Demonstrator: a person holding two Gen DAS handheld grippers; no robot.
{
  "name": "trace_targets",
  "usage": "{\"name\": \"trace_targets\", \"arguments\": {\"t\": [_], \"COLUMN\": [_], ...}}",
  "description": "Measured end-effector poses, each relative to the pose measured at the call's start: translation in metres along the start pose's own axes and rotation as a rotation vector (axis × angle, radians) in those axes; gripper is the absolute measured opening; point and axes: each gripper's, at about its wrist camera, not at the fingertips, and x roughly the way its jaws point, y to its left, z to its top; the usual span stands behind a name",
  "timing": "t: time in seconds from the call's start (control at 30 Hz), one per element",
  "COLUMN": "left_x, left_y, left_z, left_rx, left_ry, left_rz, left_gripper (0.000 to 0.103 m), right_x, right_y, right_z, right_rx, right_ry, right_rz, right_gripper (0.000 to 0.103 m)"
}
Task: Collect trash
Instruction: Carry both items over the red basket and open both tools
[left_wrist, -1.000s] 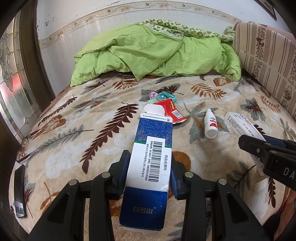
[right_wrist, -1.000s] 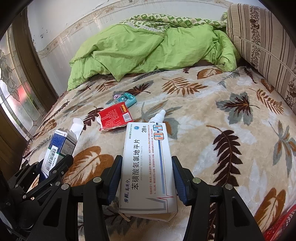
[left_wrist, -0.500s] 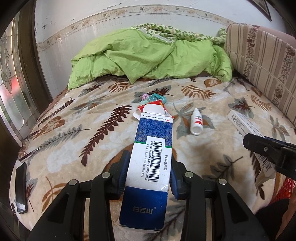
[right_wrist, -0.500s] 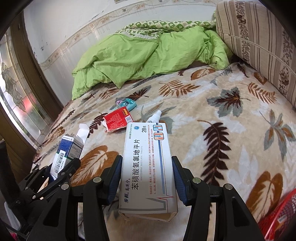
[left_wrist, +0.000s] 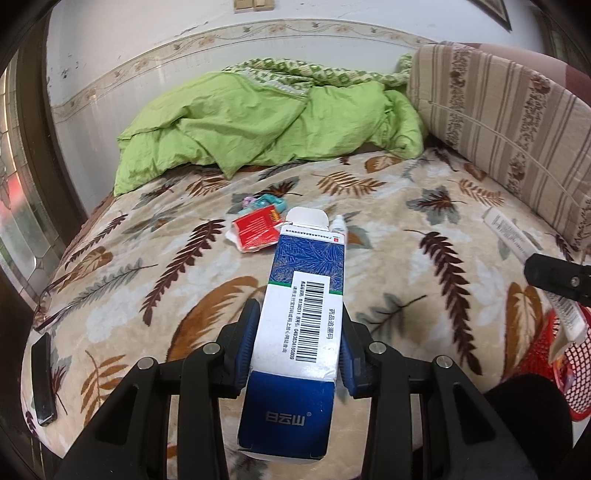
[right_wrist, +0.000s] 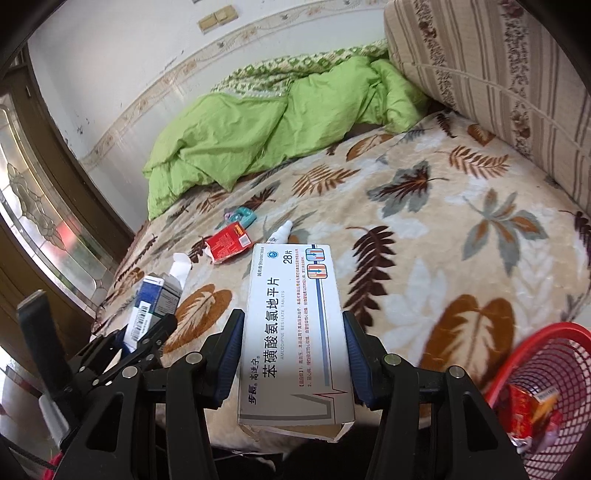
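Observation:
My left gripper (left_wrist: 298, 332) is shut on a blue and white medicine box (left_wrist: 306, 295), its top flap open, held above the near edge of the bed. My right gripper (right_wrist: 293, 339) is shut on a white tablet box (right_wrist: 295, 317). Both boxes hang over the leaf-patterned blanket (right_wrist: 424, 229). A red mesh basket (right_wrist: 554, 398) with wrappers inside stands low at the right of the right wrist view, and its rim (left_wrist: 554, 354) shows in the left wrist view. On the bed lie a torn red box (left_wrist: 256, 229), a teal packet (left_wrist: 269, 202) and a small white dropper bottle (right_wrist: 279, 232).
A crumpled green quilt (left_wrist: 266, 129) is heaped at the far end of the bed. A striped cushion (left_wrist: 509, 110) lines the right side. A dark phone (left_wrist: 42, 380) lies at the bed's near left edge. A wood-framed glass door (right_wrist: 44, 206) stands on the left.
Both grippers have drawn back from the bed and risen, boxes still held. The right one swung right, and the red basket has come into view.

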Motion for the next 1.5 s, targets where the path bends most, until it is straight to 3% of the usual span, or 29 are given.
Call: {"name": "trace_targets", "arguments": {"t": [0.3,0.57,0.7,0.8,0.97,1.13,1.27,1.37,1.5], "left_x": [-0.003,-0.003,0.003,0.006,0.012,0.017,0.025,0.030,0.021], "left_y": [-0.020,-0.070,-0.092,-0.121,-0.176,-0.227,-0.257,-0.270,-0.273], "left_z": [0.014,0.020,0.032,0.038,0.046,0.043,0.041,0.039,0.033], "left_rx": [0.059,0.136,0.177,0.223,0.286,0.324,0.362,0.372,0.368], "left_ry": [-0.008,-0.020,-0.008,0.016,0.099,0.197,0.246,0.279,0.269], "left_rz": [-0.062,-0.115,-0.196,-0.300,-0.487,-0.609,-0.663,-0.685,-0.693], "left_gripper": [0.037,0.037,0.037,0.037,0.037,0.037,0.038,0.055,0.056], "right_x": [-0.043,-0.077,-0.094,-0.115,-0.148,-0.163,-0.167,-0.165,-0.162], "right_y": [-0.033,-0.075,-0.097,-0.120,-0.152,-0.182,-0.200,-0.208,-0.215], "right_z": [-0.004,-0.008,-0.014,-0.019,-0.029,-0.042,-0.049,-0.052,-0.053], "right_rx": [0.068,0.142,0.183,0.234,0.304,0.383,0.419,0.438,0.460], "right_ry": [-0.037,-0.071,-0.080,-0.095,-0.127,-0.131,-0.126,-0.123,-0.106], "right_rz": [-0.013,-0.073,-0.111,-0.142,-0.202,-0.240,-0.262,-0.282,-0.289], "right_gripper": [0.055,0.055,0.055,0.055,0.056,0.056,0.056,0.057,0.060]}}
